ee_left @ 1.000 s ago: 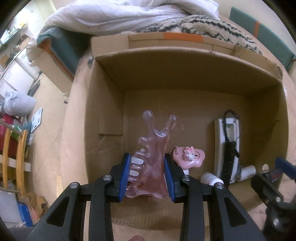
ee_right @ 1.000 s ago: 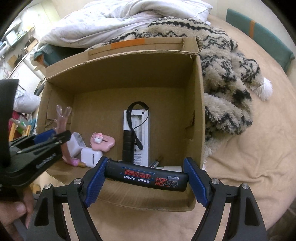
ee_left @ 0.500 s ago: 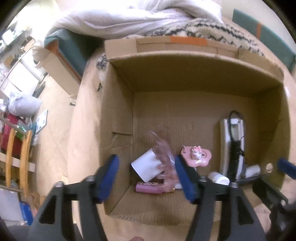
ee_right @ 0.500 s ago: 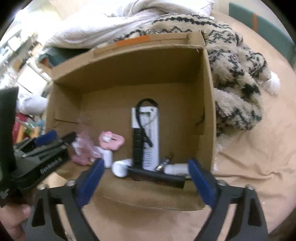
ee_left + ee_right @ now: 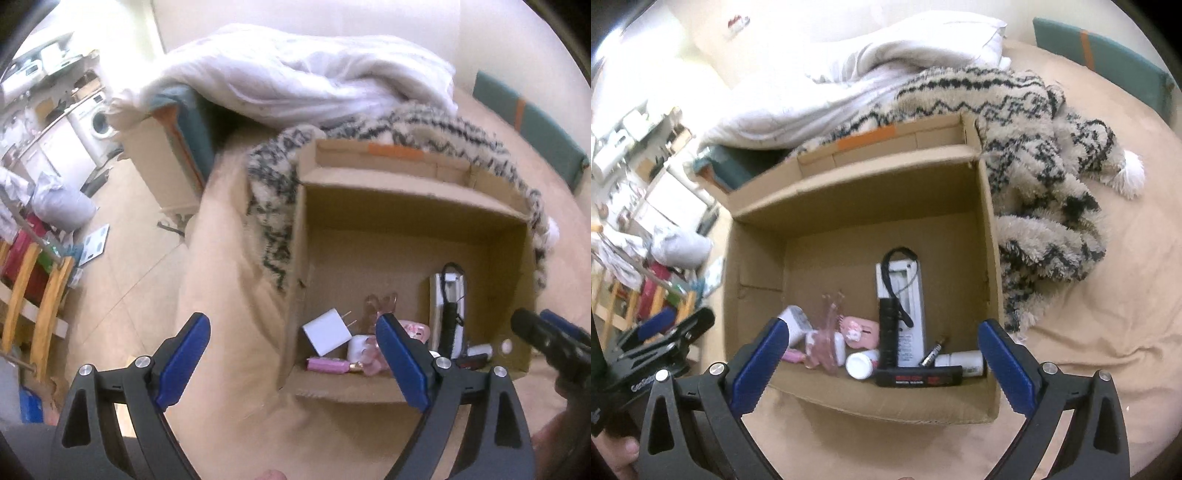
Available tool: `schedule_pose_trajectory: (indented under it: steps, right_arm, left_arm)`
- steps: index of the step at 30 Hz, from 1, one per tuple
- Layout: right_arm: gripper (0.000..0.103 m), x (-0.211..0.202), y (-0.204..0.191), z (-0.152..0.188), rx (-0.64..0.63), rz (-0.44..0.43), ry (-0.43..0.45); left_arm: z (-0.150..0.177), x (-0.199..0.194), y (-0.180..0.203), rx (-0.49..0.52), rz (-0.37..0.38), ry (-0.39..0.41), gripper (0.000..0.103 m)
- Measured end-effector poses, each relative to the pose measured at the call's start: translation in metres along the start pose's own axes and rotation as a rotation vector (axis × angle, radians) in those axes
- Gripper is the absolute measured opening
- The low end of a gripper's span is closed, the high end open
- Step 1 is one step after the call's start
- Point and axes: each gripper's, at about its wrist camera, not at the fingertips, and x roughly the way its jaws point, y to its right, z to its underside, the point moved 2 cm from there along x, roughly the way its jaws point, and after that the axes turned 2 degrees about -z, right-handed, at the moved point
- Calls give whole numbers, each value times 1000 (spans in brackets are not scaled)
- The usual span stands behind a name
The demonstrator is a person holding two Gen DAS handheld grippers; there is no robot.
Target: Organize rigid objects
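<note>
Blue pads frame both views, and between them we carry nothing. Our left tool [image 5: 291, 360] has just been opening and its jaws now stand wide apart with only the bed and the box edge showing in the gap. Our right tool [image 5: 882, 363] has also just spread to its widest and is likewise empty.

Just ahead of and below the right tool, the black bar [image 5: 918, 377] lies flat against the near wall of the cardboard box [image 5: 849, 199]. Beyond it, further from the tool, stands the white packet with the black strap [image 5: 900, 295], with a white bottle [image 5: 860, 364] and a small white tube [image 5: 962, 360] beside it. Ahead of the left tool and to its right, the translucent pink comb [image 5: 375, 314] rests among a white charger [image 5: 327, 334], a pink tube [image 5: 327, 365] and a pink charm [image 5: 415, 328], all on the box floor.

We judge both deliveries done: comb and bar are inside and free of the pads. Outward from the box we see only the tan bed sheet [image 5: 1089, 332], a patterned fluffy blanket [image 5: 1034, 147] and a white duvet [image 5: 295, 81]; no loose rigid item shows on the bed. Whether more remains outside these views we cannot tell, so what is left may be just drawing both tools clear.
</note>
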Motion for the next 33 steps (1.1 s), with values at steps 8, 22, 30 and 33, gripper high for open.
schedule_pose_trajectory:
  steps: [8, 22, 30, 33]
  right_arm:
    - [103, -64, -20, 9, -66, 31, 161]
    - [103, -121, -29, 75, -111, 94, 303]
    - [103, -102, -26, 72, -120, 120, 303]
    - [103, -97, -25, 72, -112, 124, 288]
  left_arm:
    - [20, -73, -43, -58, 43, 171, 90]
    - [66, -98, -53, -38, 62, 254, 90]
    - [70, -74, -58, -86, 56, 212, 94]
    - [71, -70, -55, -70, 56, 205, 103]
